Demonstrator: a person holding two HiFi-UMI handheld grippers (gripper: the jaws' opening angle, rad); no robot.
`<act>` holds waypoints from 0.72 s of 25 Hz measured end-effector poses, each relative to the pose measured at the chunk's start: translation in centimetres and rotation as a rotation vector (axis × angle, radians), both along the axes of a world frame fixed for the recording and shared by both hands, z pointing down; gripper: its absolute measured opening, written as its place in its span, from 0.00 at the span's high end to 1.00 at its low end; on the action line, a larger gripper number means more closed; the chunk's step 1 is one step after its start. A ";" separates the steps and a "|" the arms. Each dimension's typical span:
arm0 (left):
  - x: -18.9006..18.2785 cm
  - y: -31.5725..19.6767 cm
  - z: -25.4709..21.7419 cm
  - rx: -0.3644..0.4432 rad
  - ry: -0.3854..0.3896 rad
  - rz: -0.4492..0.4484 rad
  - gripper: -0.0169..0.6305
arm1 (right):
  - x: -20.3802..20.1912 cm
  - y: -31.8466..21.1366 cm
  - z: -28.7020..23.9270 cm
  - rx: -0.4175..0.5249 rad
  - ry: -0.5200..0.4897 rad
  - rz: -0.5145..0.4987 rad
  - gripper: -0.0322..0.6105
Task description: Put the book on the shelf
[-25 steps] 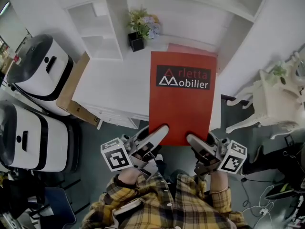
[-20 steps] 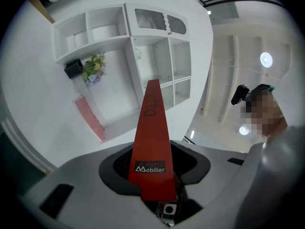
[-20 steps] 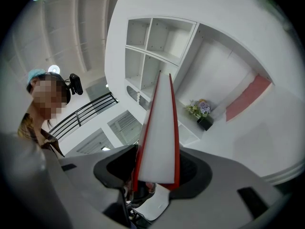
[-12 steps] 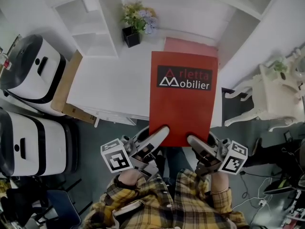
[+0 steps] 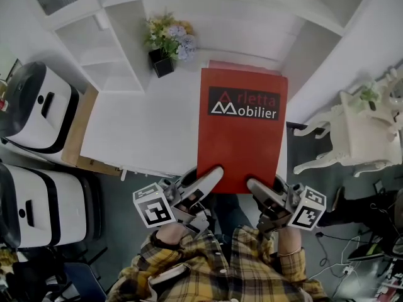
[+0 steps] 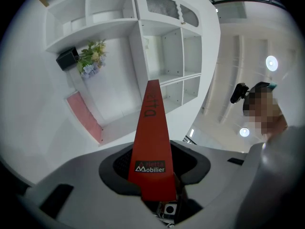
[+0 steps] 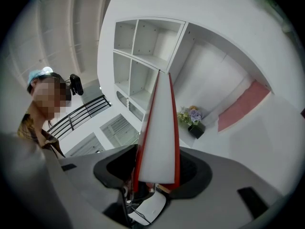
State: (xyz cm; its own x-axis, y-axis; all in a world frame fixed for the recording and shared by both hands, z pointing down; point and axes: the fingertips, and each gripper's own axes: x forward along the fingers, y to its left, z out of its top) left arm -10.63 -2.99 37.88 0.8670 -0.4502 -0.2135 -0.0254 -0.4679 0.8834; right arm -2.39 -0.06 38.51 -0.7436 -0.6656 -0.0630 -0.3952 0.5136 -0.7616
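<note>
A large red book [image 5: 242, 131] with a black "Arletta Mobilier" label is held flat over the white shelf top [image 5: 145, 118]. My left gripper [image 5: 211, 175] is shut on its near left corner and my right gripper [image 5: 255, 186] on its near right corner. In the left gripper view the book [image 6: 152, 142] runs out from between the jaws of the left gripper [image 6: 153, 178] toward the shelf cubbies. The right gripper view shows the book's white page edge [image 7: 159, 142] clamped in the right gripper [image 7: 155, 171]. A pink flat item [image 5: 242, 65] lies under the book's far edge.
A black pot of flowers [image 5: 165, 43] stands on the shelf top, left of the book. Open cubbies [image 5: 101, 49] rise at the back left. Two white rounded cases [image 5: 38, 106] and a brown board [image 5: 79, 128] stand at the left, and a white ornate table [image 5: 359, 131] at the right.
The shelf and flower pot have slid left in the view, and the book's far edge now covers more of the pink item. Both grips look the same.
</note>
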 end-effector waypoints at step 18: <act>12.2 -10.4 -2.7 0.064 0.012 -0.001 0.69 | 12.1 -10.6 -2.6 0.079 0.013 -0.008 0.62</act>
State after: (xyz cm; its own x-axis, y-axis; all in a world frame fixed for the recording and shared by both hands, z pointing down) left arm 1.54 -13.35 35.13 0.8639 -0.4357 -0.2526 -0.0151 -0.5237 0.8518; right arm 9.70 -10.65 35.87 -0.7497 -0.6533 -0.1052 -0.4008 0.5748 -0.7134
